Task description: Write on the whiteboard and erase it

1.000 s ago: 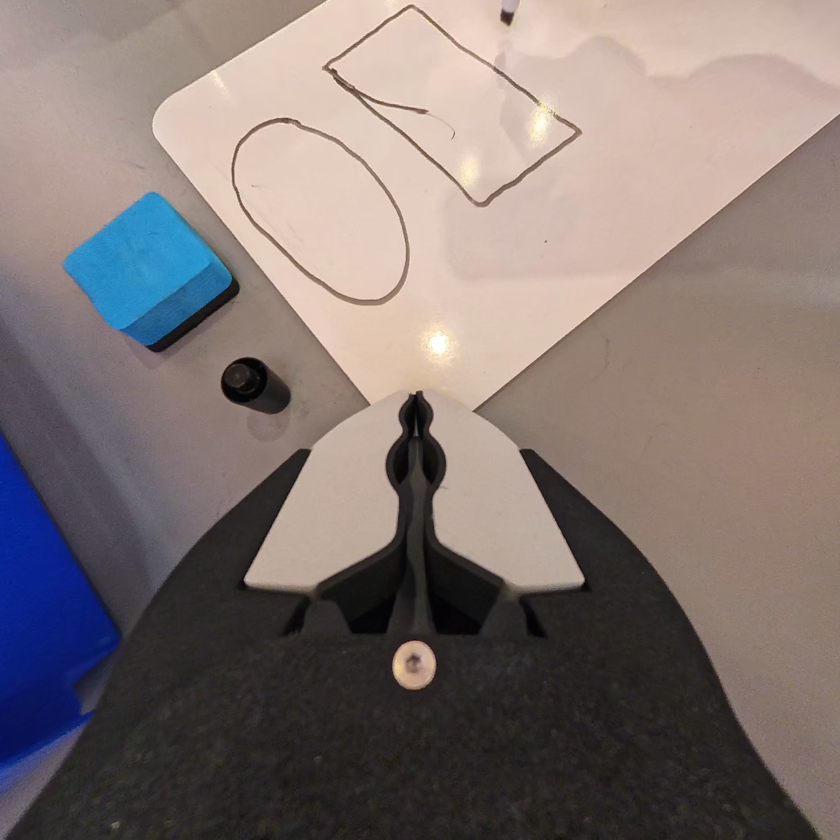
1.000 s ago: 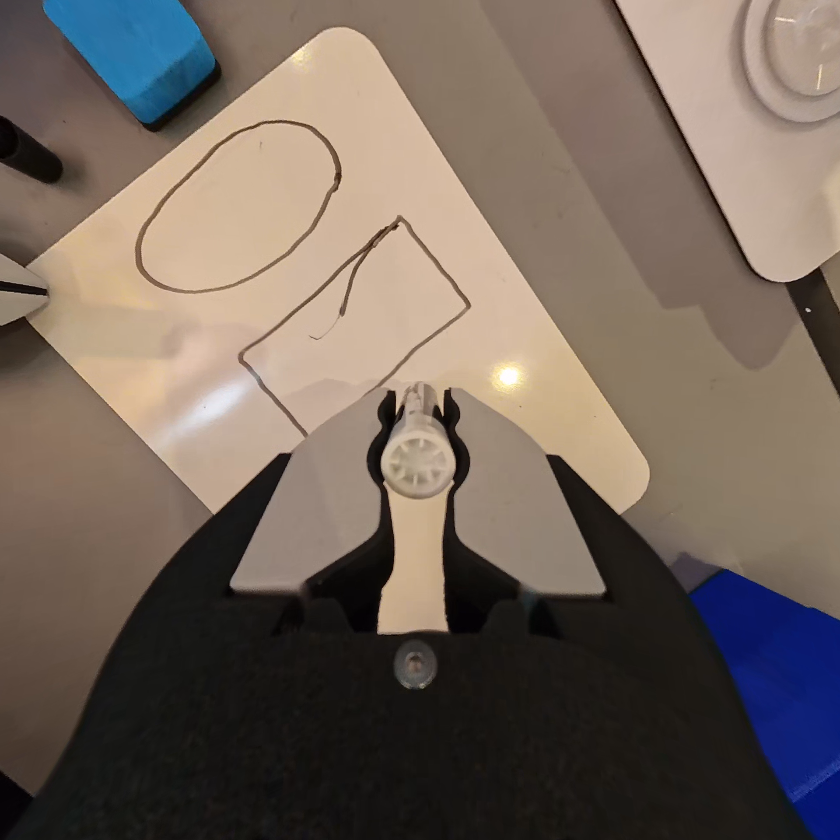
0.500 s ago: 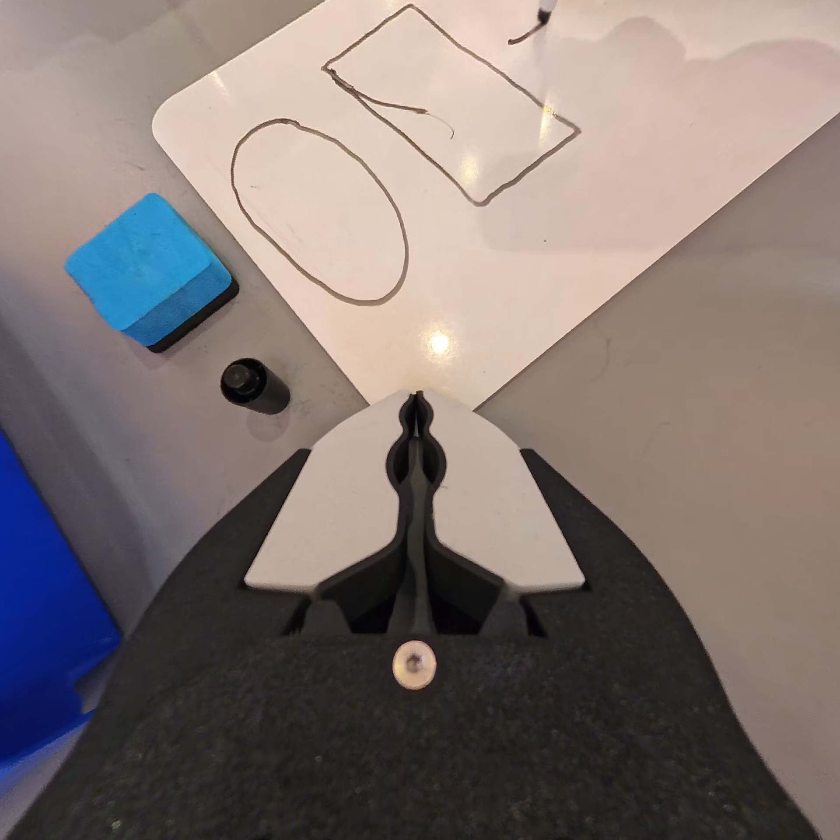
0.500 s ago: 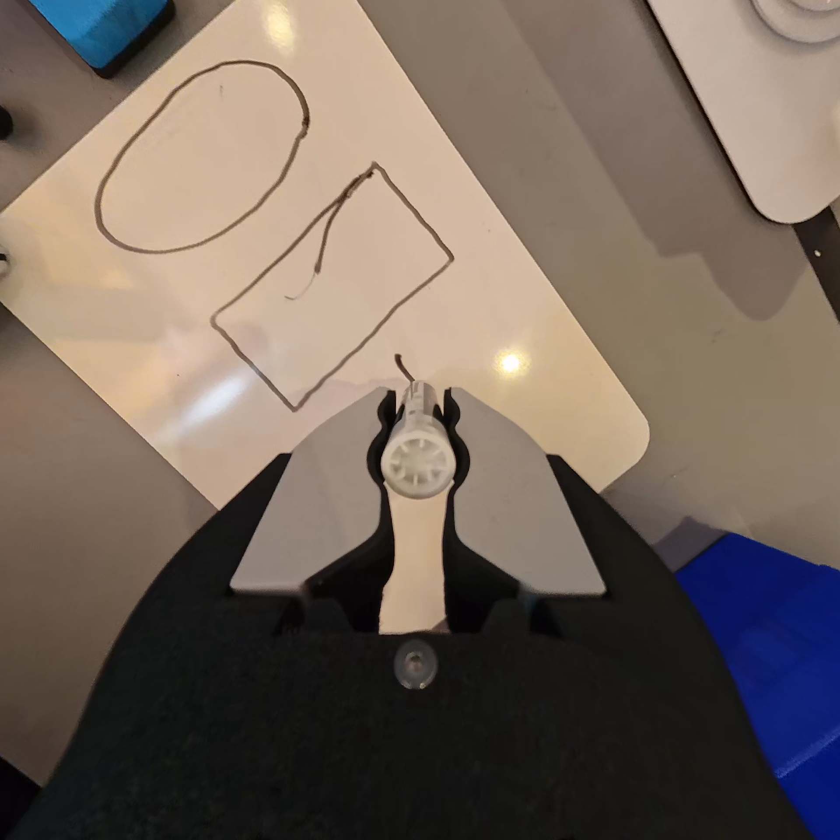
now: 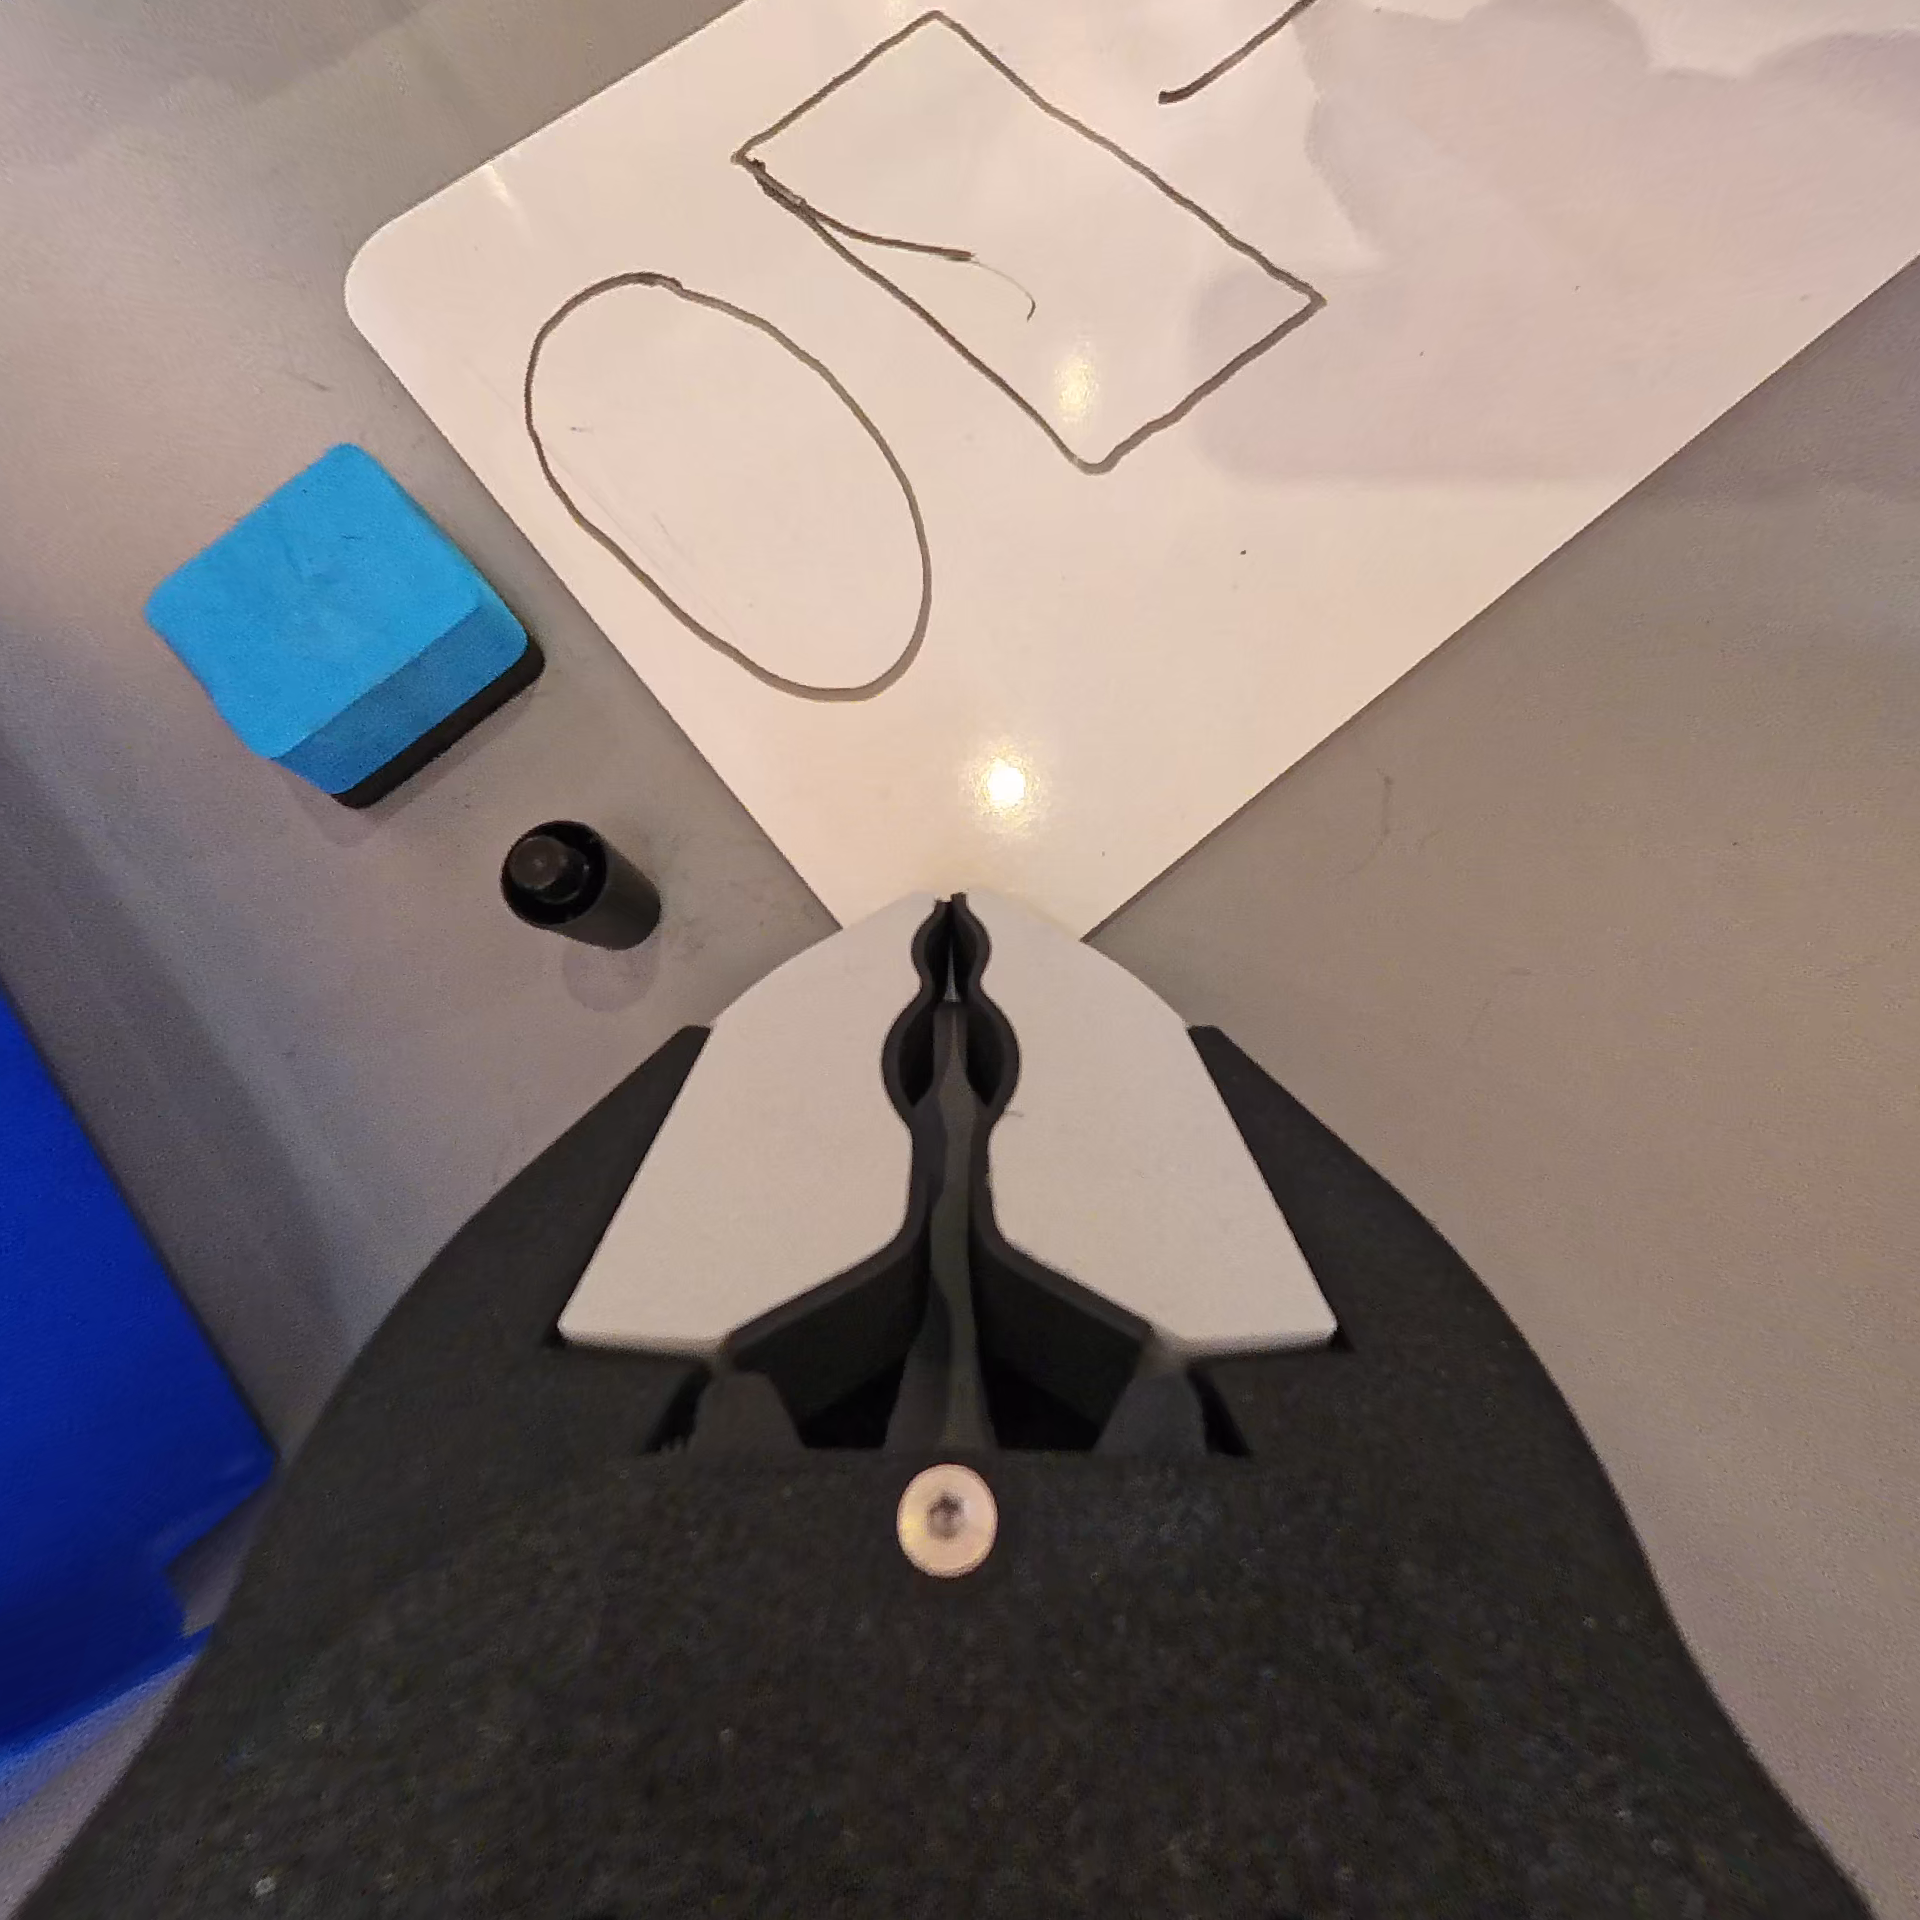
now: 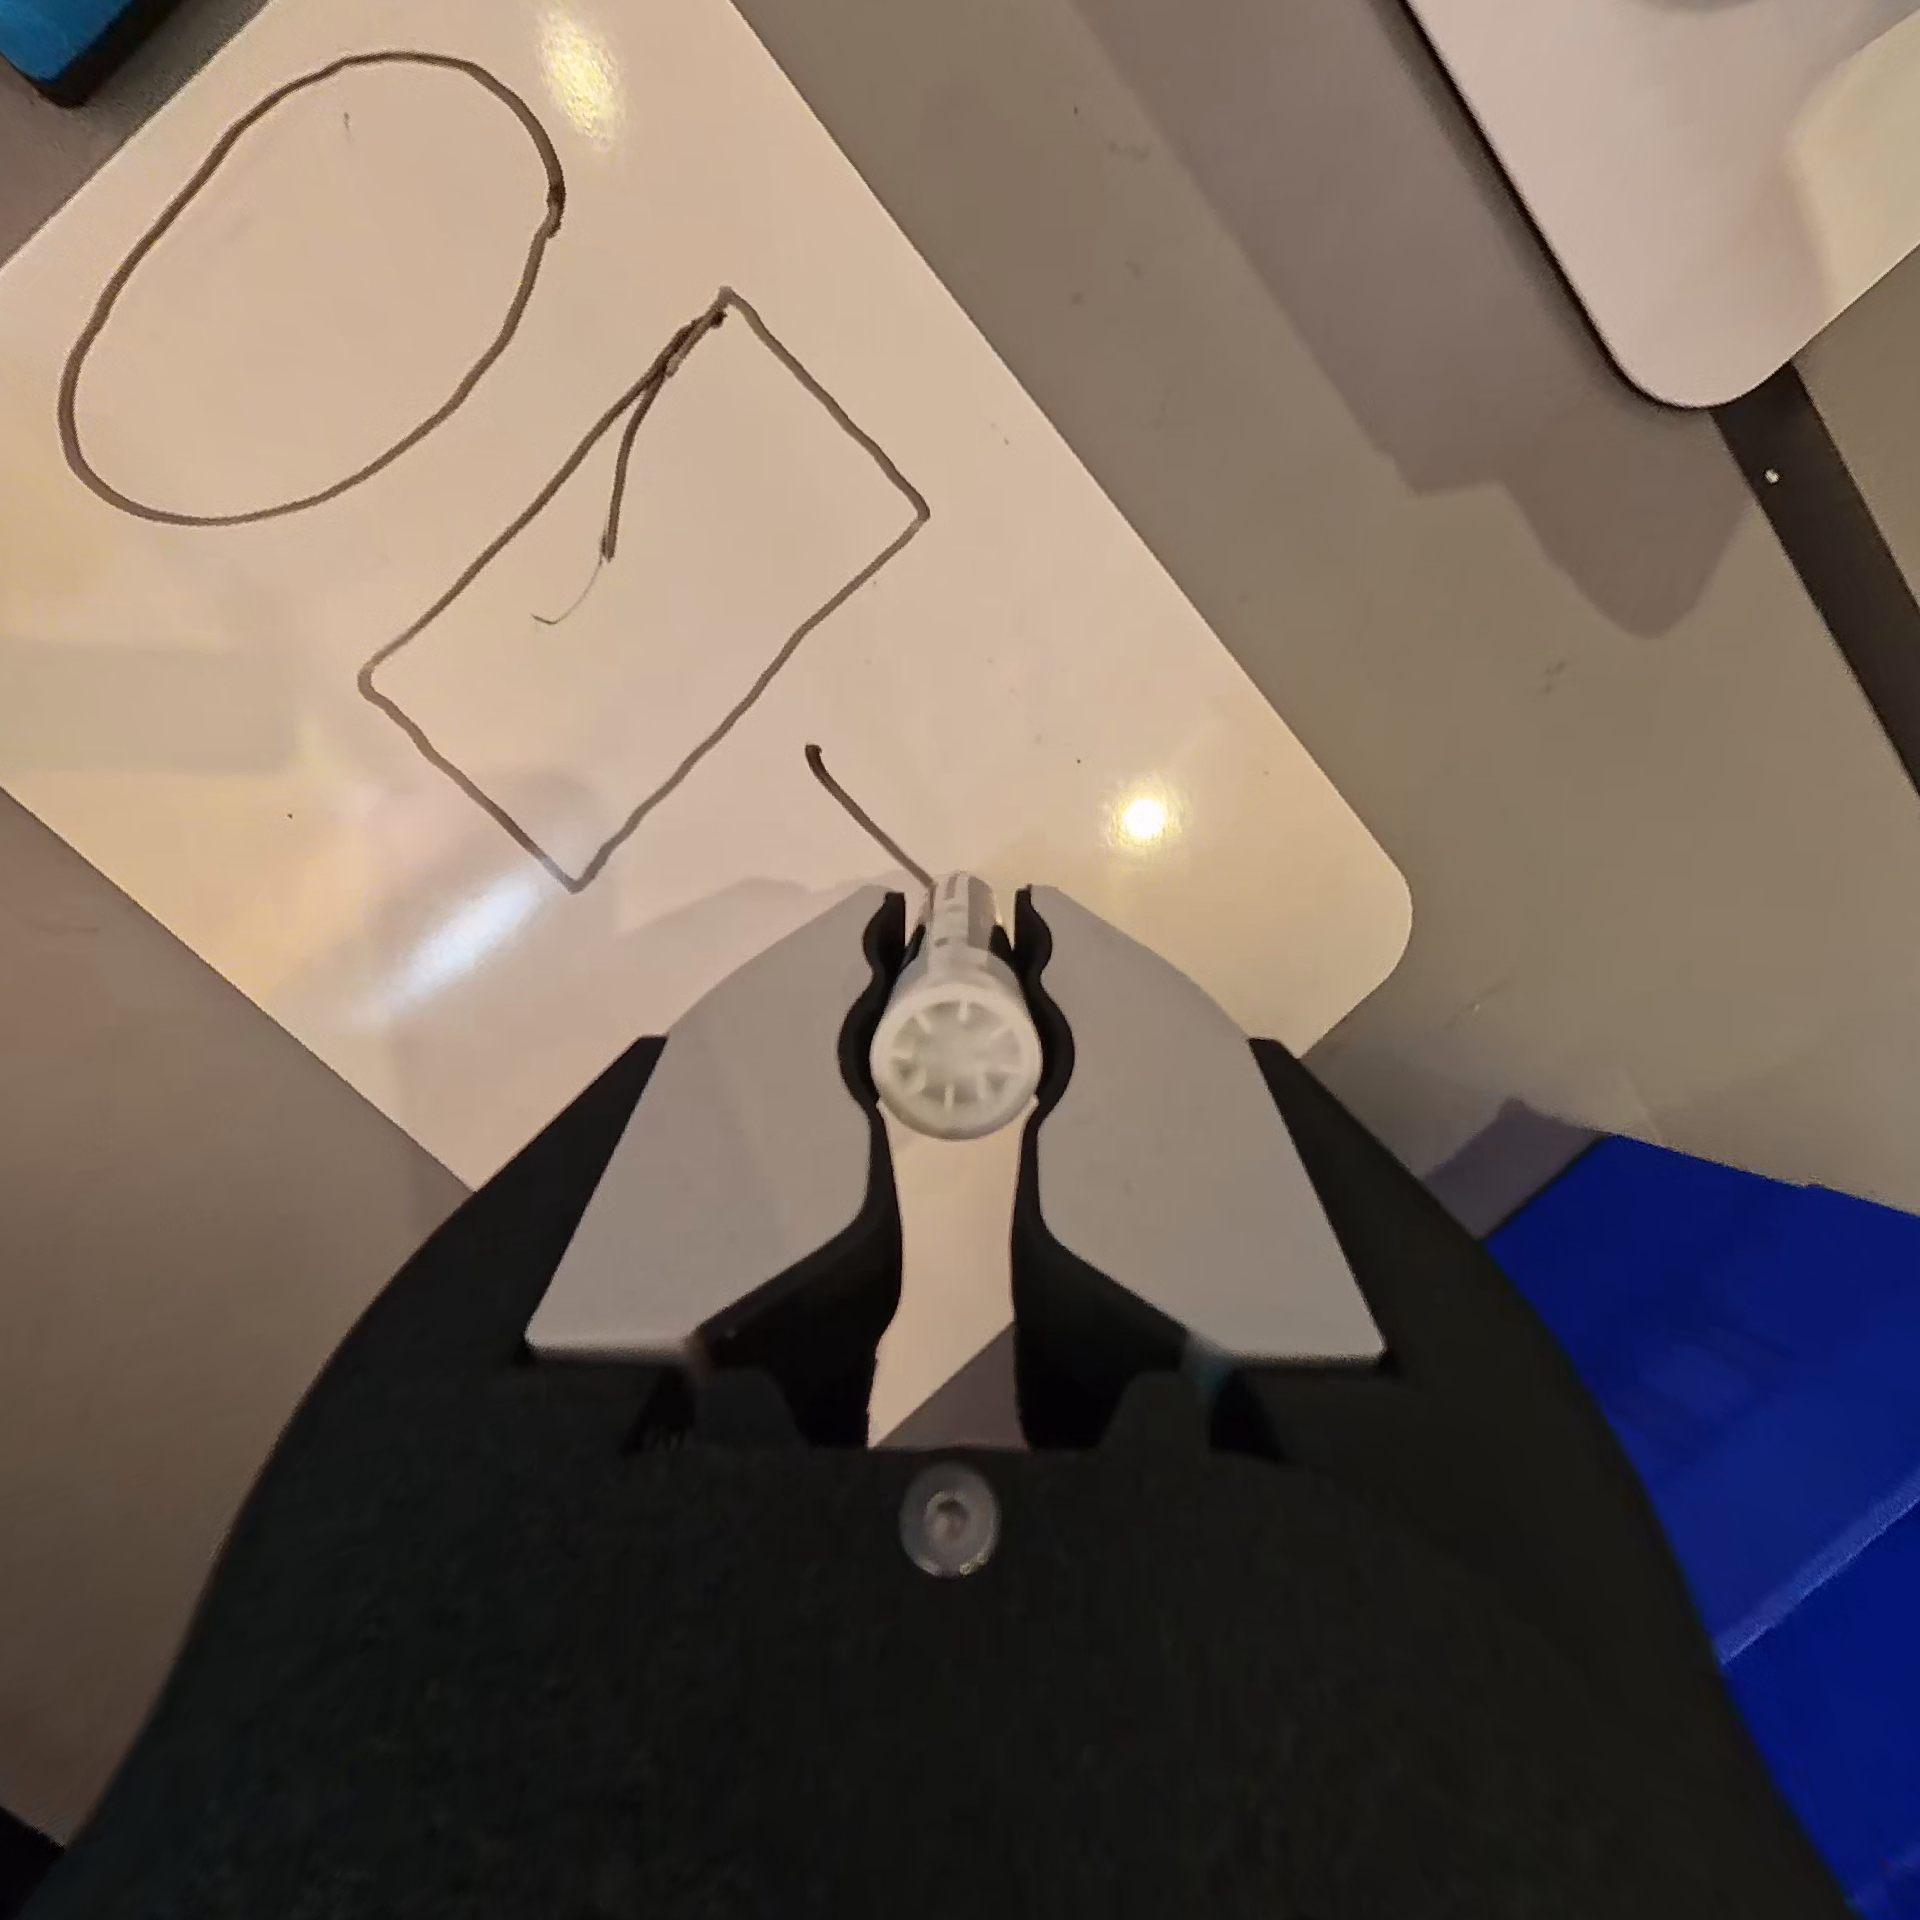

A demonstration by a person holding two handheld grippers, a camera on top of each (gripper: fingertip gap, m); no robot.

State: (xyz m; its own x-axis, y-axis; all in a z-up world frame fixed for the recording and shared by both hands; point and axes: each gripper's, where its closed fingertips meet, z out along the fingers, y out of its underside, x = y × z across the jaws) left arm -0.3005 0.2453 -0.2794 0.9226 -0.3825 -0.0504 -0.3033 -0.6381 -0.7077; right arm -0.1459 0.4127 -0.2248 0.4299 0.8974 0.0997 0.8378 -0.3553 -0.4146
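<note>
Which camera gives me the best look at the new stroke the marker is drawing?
The right wrist view: the new stroke runs in full from its hooked start to the marker, beside the rectangle. The left wrist view shows only its start at the top edge; the rest is cut off.

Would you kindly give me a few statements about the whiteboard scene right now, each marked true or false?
1. The right gripper is shut on the marker. True.
2. The left gripper holds the blue eraser. False: it is shut on nothing, and the eraser lies on the grey table beside the whiteboard.
3. The oval and the rectangle are both closed outlines. True.
4. The black cap sits on the marker. False: it lies on the table near the eraser.
5. The short new stroke lies inside the rectangle. False: it is outside it.
</note>
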